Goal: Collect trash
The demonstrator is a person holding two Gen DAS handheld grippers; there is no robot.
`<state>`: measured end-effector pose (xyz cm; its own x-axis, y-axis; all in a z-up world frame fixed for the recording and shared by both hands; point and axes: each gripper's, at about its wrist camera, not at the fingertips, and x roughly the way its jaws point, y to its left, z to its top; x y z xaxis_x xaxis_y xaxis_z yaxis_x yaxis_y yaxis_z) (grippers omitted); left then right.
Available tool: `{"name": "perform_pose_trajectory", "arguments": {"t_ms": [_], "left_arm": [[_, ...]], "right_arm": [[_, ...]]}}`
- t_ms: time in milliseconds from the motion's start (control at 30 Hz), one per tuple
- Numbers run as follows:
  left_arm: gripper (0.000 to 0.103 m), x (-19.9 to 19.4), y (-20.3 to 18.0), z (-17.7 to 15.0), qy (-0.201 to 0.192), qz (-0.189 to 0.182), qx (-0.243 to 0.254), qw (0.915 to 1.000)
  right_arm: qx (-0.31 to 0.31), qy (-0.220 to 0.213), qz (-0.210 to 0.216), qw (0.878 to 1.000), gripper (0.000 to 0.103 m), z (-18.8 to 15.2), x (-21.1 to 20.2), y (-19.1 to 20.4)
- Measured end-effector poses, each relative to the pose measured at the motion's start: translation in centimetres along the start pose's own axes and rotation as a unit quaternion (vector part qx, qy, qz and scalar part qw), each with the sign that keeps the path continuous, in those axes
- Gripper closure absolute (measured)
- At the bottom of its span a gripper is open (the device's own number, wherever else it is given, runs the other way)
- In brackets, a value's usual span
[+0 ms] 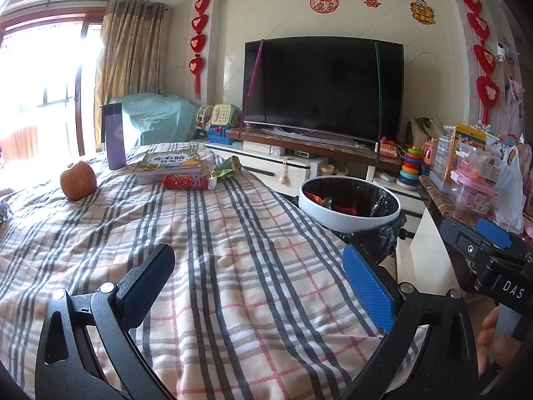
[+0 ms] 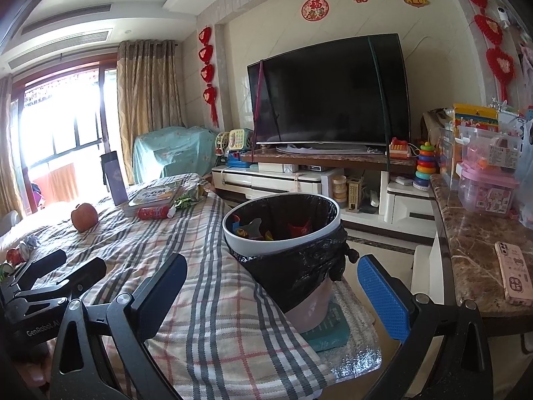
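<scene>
A white-rimmed trash bin (image 1: 346, 221) lined with a black bag stands beside the table's right edge and holds red wrappers; it also shows in the right wrist view (image 2: 283, 246). A red wrapper tube (image 1: 185, 181) and a crumpled green wrapper (image 1: 228, 167) lie at the far end of the checked tablecloth (image 1: 216, 250), also seen as the red tube (image 2: 154, 212) and green wrapper (image 2: 190, 196). My left gripper (image 1: 258, 283) is open and empty above the cloth. My right gripper (image 2: 273, 293) is open and empty, close in front of the bin.
An apple (image 1: 78, 180), a purple flask (image 1: 113, 136) and a stack of books (image 1: 170, 163) sit on the table. Small crumpled items (image 2: 20, 250) lie at its left edge. A marble counter (image 2: 479, 253) with a phone (image 2: 514, 271) and toy boxes stands right. A TV (image 1: 323, 86) is behind.
</scene>
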<state>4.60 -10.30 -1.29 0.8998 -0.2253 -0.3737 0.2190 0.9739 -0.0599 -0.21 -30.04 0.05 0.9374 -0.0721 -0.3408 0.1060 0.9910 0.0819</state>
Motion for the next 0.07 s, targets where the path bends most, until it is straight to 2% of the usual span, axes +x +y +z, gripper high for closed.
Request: {"name": "perform_pose_trajectory", "arguments": {"t_ms": [67], "left_arm": [[0.000,0.20,0.09,0.01,0.005,-0.004,-0.003,1.0000]], "right_arm": [[0.001,0.005,0.001,1.000,0.000,-0.05,0.33,0.01]]}}
